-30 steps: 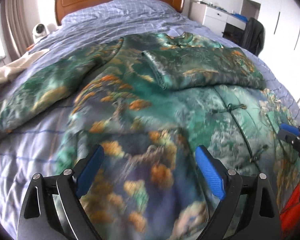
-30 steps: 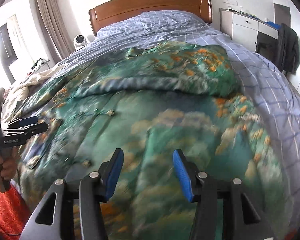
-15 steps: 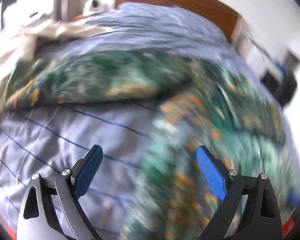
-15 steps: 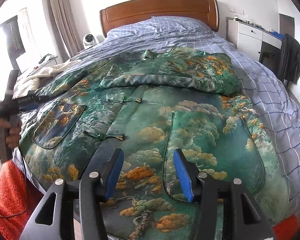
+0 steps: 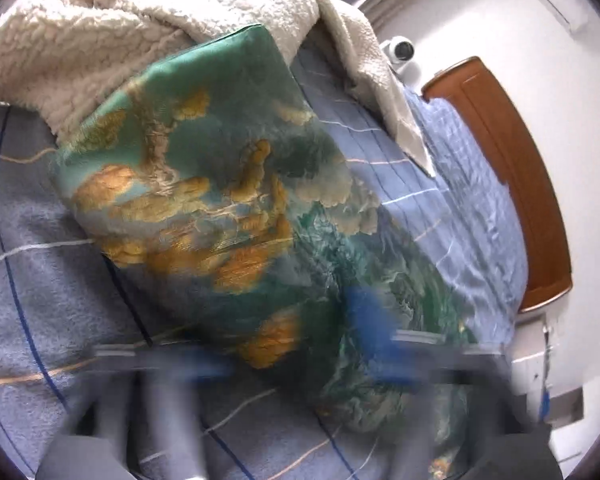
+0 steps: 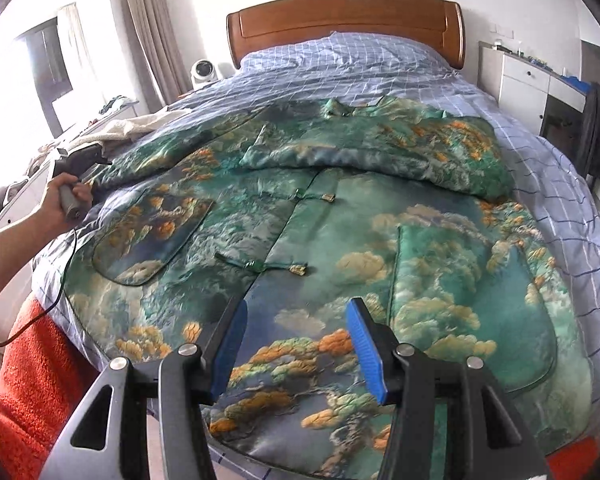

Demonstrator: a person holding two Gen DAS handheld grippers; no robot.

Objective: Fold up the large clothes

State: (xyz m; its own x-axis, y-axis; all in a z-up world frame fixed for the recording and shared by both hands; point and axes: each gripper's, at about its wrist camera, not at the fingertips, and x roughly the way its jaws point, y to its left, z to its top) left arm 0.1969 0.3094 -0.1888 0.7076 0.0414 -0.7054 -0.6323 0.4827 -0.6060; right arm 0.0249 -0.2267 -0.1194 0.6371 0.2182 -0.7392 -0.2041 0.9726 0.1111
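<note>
We are working over a bed [image 6: 560, 184] covered in a blue checked sheet, with a wooden headboard [image 6: 344, 24] at the far end. A large green robe [image 6: 340, 216] printed with golden clouds is lying spread across it, front up, its far sleeve [image 6: 380, 148] already folded across the chest. A cream fleece blanket [image 5: 140, 32] is bunching at the bed's left edge, right behind the near sleeve [image 5: 204, 184], and a small white fan [image 6: 202, 73] is standing beside the headboard. A white dresser [image 6: 528, 80] with a dark garment draped by it is filling the far right corner, and an orange-red towel-like cloth [image 6: 32, 364] is hanging at the bed's near left corner.

Our left gripper [image 5: 284, 364] is smearing into motion blur in its own camera; its jaws have just been closing, and they are now nearly together over the sleeve, though we cannot tell whether cloth is pinched between them. Our right gripper [image 6: 296, 344] is hovering above the robe's lower hem with its blue pads partly apart and nothing between them.

The right wrist view is giving us the whole robe, its knot buttons and two patch pockets, plus our left hand [image 6: 62, 200] gripping its tool by the sleeve. The left wrist view is showing only the sleeve end close up, lying partly on the fleece.
</note>
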